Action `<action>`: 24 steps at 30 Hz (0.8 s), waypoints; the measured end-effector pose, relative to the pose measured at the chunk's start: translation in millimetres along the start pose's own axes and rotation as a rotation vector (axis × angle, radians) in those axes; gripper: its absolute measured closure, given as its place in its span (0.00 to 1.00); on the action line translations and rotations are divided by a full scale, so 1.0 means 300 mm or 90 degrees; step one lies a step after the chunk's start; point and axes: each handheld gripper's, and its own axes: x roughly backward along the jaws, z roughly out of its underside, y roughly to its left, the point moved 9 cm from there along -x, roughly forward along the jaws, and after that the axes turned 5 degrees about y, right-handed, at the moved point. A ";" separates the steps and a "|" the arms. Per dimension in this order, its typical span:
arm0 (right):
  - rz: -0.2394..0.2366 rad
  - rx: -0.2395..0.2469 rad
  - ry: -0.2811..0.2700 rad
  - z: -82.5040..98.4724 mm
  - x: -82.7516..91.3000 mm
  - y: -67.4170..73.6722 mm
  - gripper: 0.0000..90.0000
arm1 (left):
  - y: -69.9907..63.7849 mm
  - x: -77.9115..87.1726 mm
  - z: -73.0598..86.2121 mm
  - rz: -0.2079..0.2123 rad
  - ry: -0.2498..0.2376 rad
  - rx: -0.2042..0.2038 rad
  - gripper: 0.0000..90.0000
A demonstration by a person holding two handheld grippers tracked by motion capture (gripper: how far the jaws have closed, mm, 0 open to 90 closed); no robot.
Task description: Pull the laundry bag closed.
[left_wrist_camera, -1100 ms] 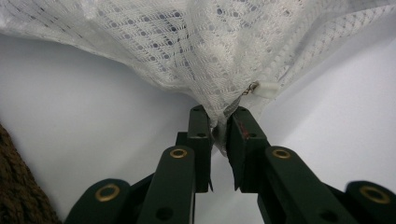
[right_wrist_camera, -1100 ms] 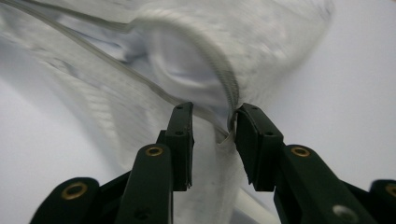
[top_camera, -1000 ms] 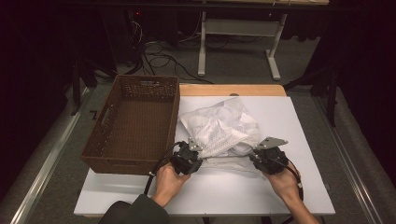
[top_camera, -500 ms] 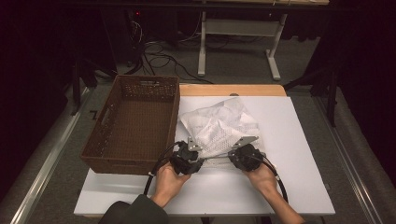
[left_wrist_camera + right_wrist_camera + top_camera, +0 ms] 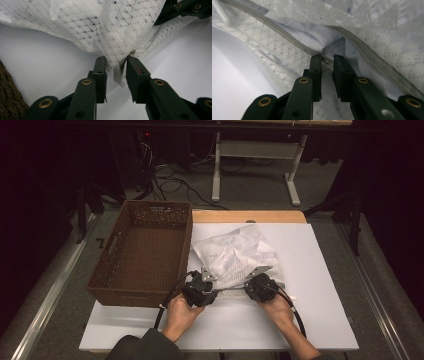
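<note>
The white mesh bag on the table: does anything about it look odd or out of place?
The mesh bag lies crumpled rather than flat, its zipper open. Left gripper pinches a bunched edge. Nothing looks torn or spilled.

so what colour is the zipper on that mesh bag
Grey. The zipper runs along the white mesh bag, clearest in the right gripper view.

- A white mesh bag (image 5: 234,256) lies crumpled on the white tabletop (image 5: 320,270), just beside a brown basket (image 5: 142,252).
- The mesh has small holes, and a grey zipper (image 5: 287,35) runs along its open near edge.
- Pale blue cloth (image 5: 312,32) shows inside the opening.
- Its near edge is bunched and lifted a little.
</note>
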 end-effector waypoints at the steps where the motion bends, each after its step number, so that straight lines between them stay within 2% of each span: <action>1: -0.001 0.000 0.000 0.001 0.000 -0.001 0.87 | 0.000 -0.001 0.002 0.001 0.003 -0.001 0.82; 5: 0.008 0.002 0.016 0.013 0.006 -0.026 0.87 | 0.002 -0.004 0.007 0.006 0.005 -0.003 0.88; 10: 0.010 -0.010 0.009 0.020 0.009 -0.034 0.87 | 0.001 -0.004 0.010 0.009 0.008 -0.006 0.91; 11: 0.013 -0.003 0.014 0.023 0.016 -0.026 0.84 | 0.001 -0.010 0.013 0.009 0.011 -0.006 0.92; 15: 0.008 0.017 -0.012 0.018 0.033 0.012 0.84 | 0.005 -0.016 0.015 0.012 0.014 -0.003 0.92; 18: -0.014 0.031 -0.039 0.001 0.051 0.049 0.84 | 0.003 -0.018 0.016 0.013 0.017 -0.004 0.93; 24: -0.056 0.055 -0.051 -0.017 0.059 0.122 0.85 | 0.000 -0.021 0.017 0.015 0.020 -0.007 0.93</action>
